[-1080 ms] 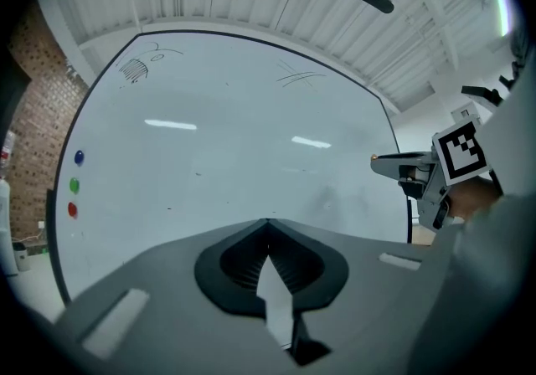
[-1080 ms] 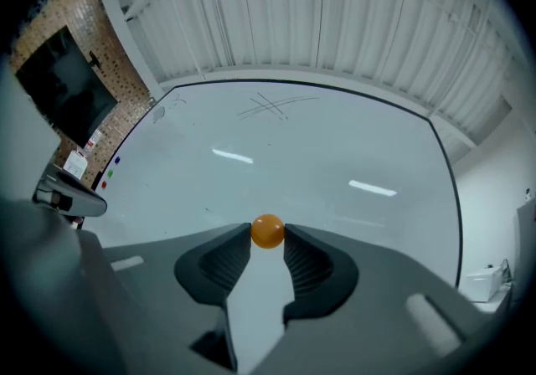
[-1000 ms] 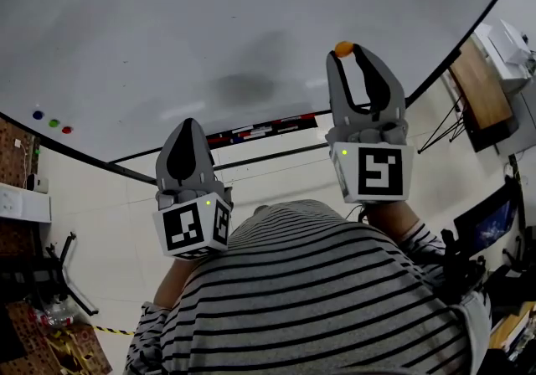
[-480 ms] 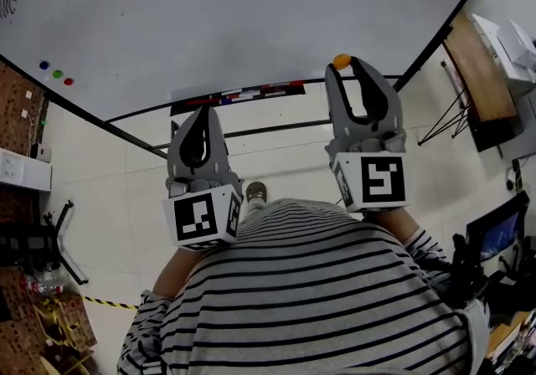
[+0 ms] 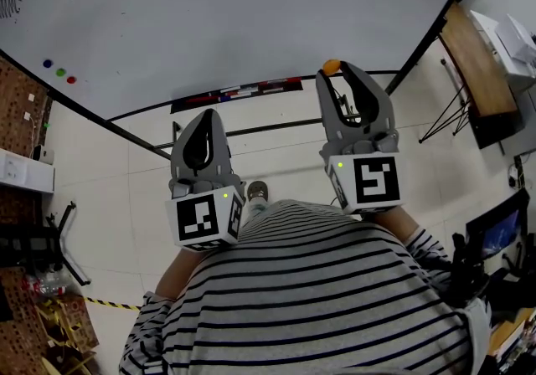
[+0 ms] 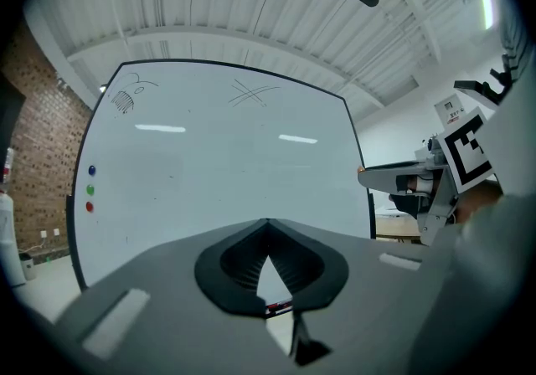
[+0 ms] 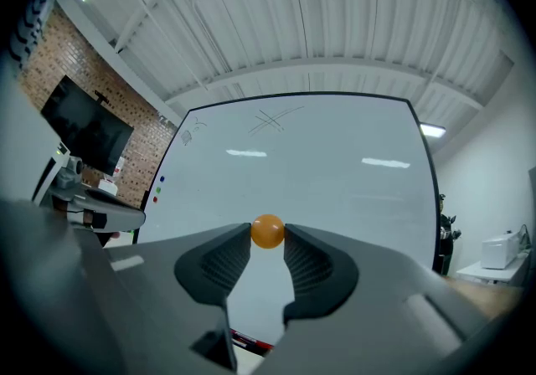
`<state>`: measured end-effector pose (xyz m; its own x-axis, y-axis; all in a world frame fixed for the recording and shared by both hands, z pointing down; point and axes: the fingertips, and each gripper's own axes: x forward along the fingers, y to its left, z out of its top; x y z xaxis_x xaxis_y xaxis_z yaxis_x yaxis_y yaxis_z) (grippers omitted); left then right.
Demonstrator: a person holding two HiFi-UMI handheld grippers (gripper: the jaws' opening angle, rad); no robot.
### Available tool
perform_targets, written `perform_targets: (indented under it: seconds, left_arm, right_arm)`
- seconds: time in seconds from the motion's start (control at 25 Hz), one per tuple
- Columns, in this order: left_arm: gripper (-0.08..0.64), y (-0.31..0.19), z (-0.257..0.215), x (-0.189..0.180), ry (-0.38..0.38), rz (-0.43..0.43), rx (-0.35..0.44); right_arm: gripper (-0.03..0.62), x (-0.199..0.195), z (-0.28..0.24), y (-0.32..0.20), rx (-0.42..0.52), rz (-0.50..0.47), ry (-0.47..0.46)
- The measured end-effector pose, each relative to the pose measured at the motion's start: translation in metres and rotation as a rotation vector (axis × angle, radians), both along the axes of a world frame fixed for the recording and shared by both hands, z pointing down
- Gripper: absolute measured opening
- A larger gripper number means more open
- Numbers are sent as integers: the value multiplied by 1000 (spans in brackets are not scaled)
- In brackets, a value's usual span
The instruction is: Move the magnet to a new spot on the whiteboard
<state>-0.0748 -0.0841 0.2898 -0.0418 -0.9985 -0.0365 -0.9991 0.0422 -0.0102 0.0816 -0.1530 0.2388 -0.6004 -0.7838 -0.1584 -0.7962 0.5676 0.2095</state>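
Observation:
A round orange magnet [image 7: 268, 231] sits pinched between the tips of my right gripper [image 7: 268, 235], away from the whiteboard [image 7: 318, 172]; in the head view the orange magnet [image 5: 332, 67] shows at the tip of that right gripper [image 5: 337, 74], below the whiteboard [image 5: 251, 13]. My left gripper [image 5: 203, 116] is shut with nothing in it, and its tips meet in the left gripper view [image 6: 268, 223]. Three small magnets, blue [image 5: 47, 64], green [image 5: 59, 73] and red [image 5: 71, 79], stick to the board's left side.
A marker tray [image 5: 236, 94] with pens hangs under the whiteboard. A wooden table [image 5: 473, 72] stands at the right. A brick wall [image 5: 17, 105] and a shelf are at the left. Pale tiled floor [image 5: 109, 206] lies below, and my striped shirt fills the bottom.
The whiteboard has slid up and away in the head view as both grippers drew back from it. The orange magnet has stayed in the right gripper throughout.

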Motion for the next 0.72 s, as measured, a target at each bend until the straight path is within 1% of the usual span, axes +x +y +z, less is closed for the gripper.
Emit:
perform_targets:
  seconds: [0.32,0.52,0.72]
  left_arm:
    - [15,-12,-6,-18,-9,-7,16]
    - [15,-31,-16,-52,2,-16,38]
    - [15,-59,-26,-97,8,-17,45]
  right_arm:
    - [124,-18,5,-15,-14,-14,25]
    - [124,-45,-5,-46,-2,-4,40]
    - [124,-82,-34,-89,51,23,38]
